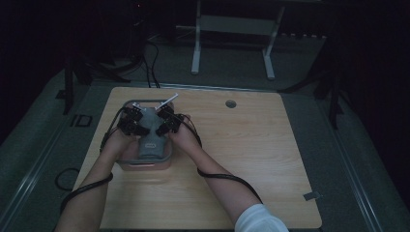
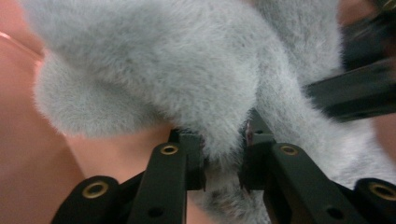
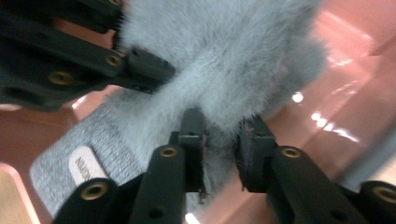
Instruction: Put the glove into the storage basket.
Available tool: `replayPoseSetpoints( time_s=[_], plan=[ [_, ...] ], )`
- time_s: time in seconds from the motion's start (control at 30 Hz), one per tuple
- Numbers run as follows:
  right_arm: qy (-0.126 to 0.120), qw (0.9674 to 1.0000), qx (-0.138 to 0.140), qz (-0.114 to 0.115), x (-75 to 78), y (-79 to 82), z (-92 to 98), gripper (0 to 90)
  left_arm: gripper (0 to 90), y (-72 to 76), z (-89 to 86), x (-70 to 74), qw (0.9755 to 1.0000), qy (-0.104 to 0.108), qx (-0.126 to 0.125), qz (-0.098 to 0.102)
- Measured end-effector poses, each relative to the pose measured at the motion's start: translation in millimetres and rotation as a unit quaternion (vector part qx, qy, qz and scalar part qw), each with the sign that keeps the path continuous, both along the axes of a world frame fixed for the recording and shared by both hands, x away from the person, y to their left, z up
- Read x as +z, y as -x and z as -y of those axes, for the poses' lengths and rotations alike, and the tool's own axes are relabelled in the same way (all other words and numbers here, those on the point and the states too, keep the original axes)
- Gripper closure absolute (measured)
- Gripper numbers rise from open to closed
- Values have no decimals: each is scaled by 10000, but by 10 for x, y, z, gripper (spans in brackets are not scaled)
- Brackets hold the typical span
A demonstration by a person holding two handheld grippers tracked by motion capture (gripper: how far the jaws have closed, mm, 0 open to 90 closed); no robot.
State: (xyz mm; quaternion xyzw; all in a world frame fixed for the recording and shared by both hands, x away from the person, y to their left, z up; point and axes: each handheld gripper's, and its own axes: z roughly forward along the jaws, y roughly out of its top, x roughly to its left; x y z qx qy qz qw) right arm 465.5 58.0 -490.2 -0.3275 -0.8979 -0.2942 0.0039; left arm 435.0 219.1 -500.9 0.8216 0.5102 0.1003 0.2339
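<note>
Dim high view: a grey furry fabric item (image 1: 149, 137) lies in a pink tray (image 1: 145, 165) at the left of a wooden table (image 1: 241, 159); what kind of item it is cannot be told. Both hands partly cover the tray. Left gripper (image 2: 223, 161): jaws narrowed, pinching a fold of the fur. Right gripper (image 3: 220, 154): jaws likewise pinching the fur, beside a knit part carrying a white label (image 3: 84, 167) whose print is blurred. The left gripper's jaws appear at upper left of the right gripper view.
</note>
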Motion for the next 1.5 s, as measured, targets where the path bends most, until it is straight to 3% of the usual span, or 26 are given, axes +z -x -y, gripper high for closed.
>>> replayPoseSetpoints(
  time_s=[0.07,0.13,0.3,0.43,0.57,0.63,0.7,0.83,0.97,1.17,1.33,1.5],
  plan=[
    [-84,9999,17,61,64,11,41,687,742,-18,18,-36,10000,-52,31,-5],
    [-349,9993,28,100,177,19,111,659,714,-28,29,-50,10000,-29,90,-18],
    [-608,9977,102,288,364,63,222,526,478,-39,25,-17,9989,-200,404,105],
    [-690,9966,149,433,410,96,326,460,324,-11,20,62,9966,-419,604,379],
    [-761,9958,129,497,426,124,477,348,213,21,-70,156,9945,-240,810,614],
    [-887,9945,53,548,439,140,573,286,185,56,-158,210,9935,40,877,719],
    [-1000,9936,122,509,443,155,672,190,146,120,-212,247,9901,187,993,972],
    [-1066,9928,130,537,436,192,859,160,141,258,-276,311,9862,375,951,1305],
    [-1122,9917,138,612,418,248,1027,157,139,399,-239,360,9844,499,775,1502],
    [-1044,9908,229,834,397,356,1213,152,139,615,-34,419,9827,735,342,1663],
    [-1030,9904,242,890,387,419,1330,149,140,728,148,469,9808,828,4,1767],
    [-1065,9889,287,999,414,531,1524,149,140,870,421,548,9761,1012,-460,1869]
  ],
)
